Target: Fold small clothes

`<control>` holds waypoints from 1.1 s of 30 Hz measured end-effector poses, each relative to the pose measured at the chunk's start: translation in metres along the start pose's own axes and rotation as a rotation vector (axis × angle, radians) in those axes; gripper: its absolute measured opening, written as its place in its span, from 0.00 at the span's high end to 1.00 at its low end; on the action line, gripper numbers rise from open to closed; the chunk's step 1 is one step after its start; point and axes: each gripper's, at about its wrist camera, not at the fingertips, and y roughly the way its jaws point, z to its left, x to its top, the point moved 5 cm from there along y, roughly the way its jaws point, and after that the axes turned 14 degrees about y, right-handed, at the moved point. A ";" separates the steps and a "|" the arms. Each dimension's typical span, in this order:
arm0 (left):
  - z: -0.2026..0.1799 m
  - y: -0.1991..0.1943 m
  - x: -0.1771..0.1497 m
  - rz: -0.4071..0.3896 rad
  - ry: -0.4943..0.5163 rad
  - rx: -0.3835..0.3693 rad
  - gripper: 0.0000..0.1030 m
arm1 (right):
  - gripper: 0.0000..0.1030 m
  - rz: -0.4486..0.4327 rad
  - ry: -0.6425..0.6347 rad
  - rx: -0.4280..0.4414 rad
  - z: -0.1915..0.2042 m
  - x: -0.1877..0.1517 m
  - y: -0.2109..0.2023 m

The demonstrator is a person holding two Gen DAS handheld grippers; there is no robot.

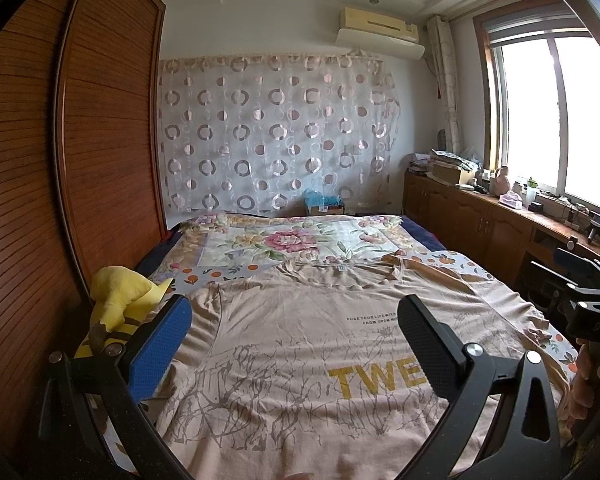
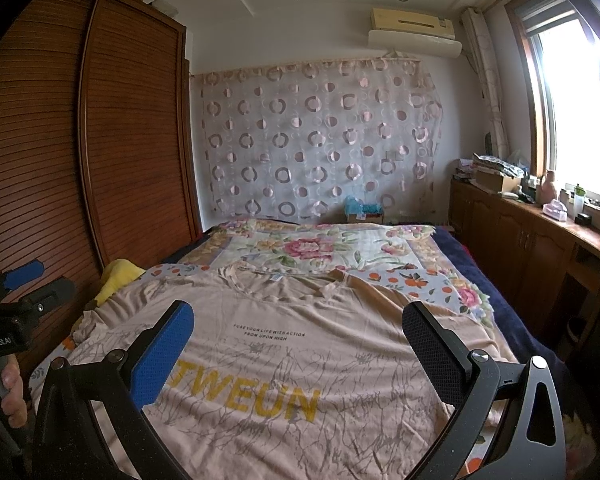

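To my left stands a brown slatted wardrobe, and a yellow plush lies at its foot on the bed's edge. The bed carries a floral quilt, and on its near half my beige shirt lies spread flat, front up, collar toward the far wall. It reads "FUSE YOUR LIFE WITH ACTION FROM UPON HIGH" in small black print and "TWEUN" in big yellow letters. My left gripper hangs above the shirt with jaws wide and empty; its body, seen from the right wrist, is marked "GenRobot.AI". A circle-patterned curtain covers the far wall under an air conditioner. My right gripper is also wide, holding nothing. Right of the bed, cluttered cabinets run beneath a bright window.
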 end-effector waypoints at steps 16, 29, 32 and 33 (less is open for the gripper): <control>0.003 -0.001 -0.005 0.023 0.005 0.006 0.00 | 0.00 0.016 0.001 0.007 -0.002 -0.004 0.001; 0.048 0.022 -0.046 0.122 -0.015 0.044 0.00 | 0.00 0.067 -0.006 0.021 -0.001 -0.002 0.009; 0.060 0.028 -0.056 0.141 -0.034 0.052 0.00 | 0.00 0.079 -0.018 0.031 0.003 -0.003 0.013; 0.063 0.030 -0.059 0.148 -0.038 0.055 0.00 | 0.00 0.085 -0.024 0.036 0.005 -0.003 0.015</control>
